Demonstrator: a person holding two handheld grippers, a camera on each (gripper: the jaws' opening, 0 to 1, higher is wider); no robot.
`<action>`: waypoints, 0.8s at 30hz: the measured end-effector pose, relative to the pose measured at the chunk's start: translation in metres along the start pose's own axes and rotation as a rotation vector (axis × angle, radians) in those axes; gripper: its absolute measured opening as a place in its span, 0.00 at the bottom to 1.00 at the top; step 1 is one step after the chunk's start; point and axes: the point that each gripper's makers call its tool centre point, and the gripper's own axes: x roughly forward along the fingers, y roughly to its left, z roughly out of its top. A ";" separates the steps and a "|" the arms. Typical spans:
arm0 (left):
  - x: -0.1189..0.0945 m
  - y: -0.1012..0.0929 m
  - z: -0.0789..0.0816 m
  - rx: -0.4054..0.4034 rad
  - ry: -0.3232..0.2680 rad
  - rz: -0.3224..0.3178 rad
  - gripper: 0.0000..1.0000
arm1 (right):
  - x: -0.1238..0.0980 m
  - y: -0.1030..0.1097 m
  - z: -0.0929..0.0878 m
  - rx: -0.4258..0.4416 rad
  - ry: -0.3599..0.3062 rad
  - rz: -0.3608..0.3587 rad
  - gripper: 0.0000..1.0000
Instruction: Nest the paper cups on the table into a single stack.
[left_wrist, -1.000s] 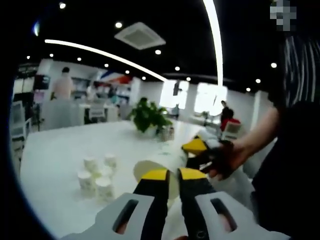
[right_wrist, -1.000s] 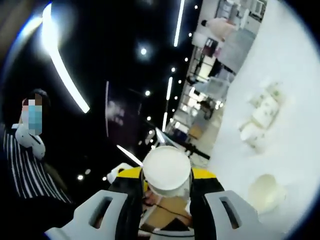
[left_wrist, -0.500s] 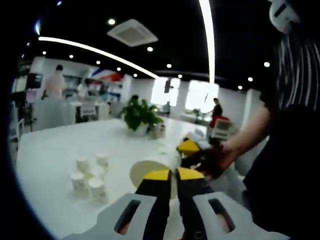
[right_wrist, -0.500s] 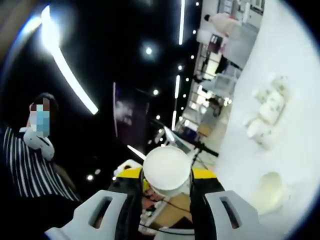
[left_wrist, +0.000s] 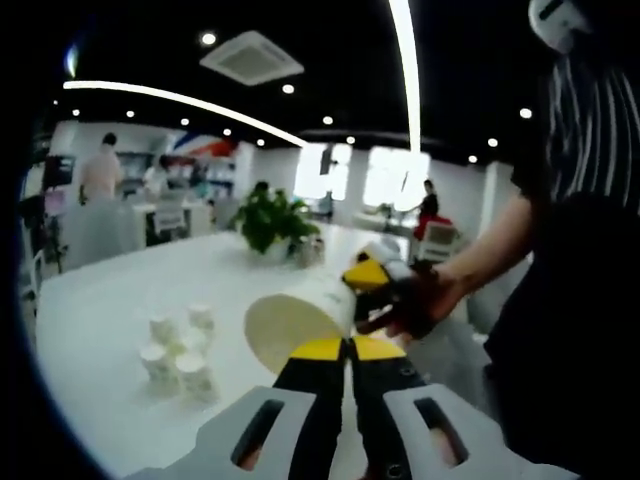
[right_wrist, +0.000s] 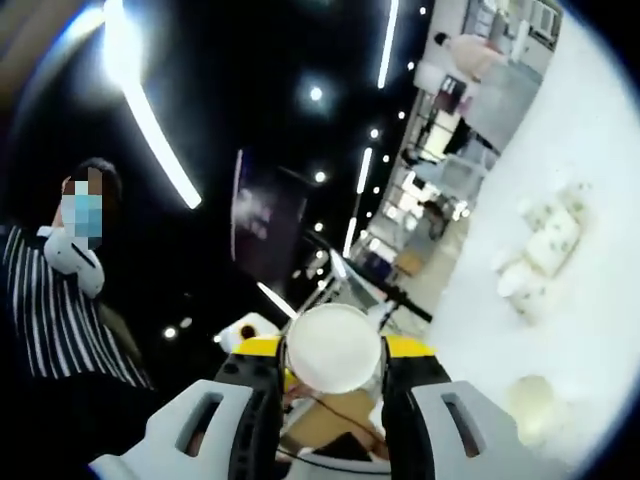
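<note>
A: Nearest first. In the right gripper view, the right gripper (right_wrist: 333, 372) is clamped on a paper cup (right_wrist: 333, 347), its flat base facing the lens, the yellow jaw tips pressing either side.

B: Why sideways like that?

A: My read: held by the wall, mouth pointing away from the camera, so it can be slid over another cup.

B: And the left gripper?

A: In the left gripper view, the left gripper (left_wrist: 347, 350) has its jaws drawn nearly together at the tips. A thin edge may sit between them, but I cannot tell whether it grips anything. Just beyond, the right gripper's cup shows side-on with its open mouth toward this camera, a hand (left_wrist: 420, 300) behind it.

B: The rest of the cups?

A: Farther out on the white table (left_wrist: 100, 300), a small cluster of cups (left_wrist: 178, 350) stands upside down, close together, not yet nested. The right gripper view also shows a pale round cup (right_wrist: 528, 402) lying apart from that cluster.

B: Beyond?

A: A potted plant (left_wrist: 268, 222) at the table's far end.
</note>
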 end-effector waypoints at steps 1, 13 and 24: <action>0.000 0.000 0.000 0.003 0.003 -0.001 0.00 | 0.000 0.000 0.000 -0.002 0.000 0.000 0.35; 0.001 0.000 -0.002 0.012 0.017 -0.011 0.00 | -0.010 -0.004 0.009 -0.129 -0.015 -0.019 0.36; -0.002 0.004 -0.009 0.013 0.051 0.003 0.00 | -0.026 -0.033 0.018 -0.261 0.029 -0.189 0.42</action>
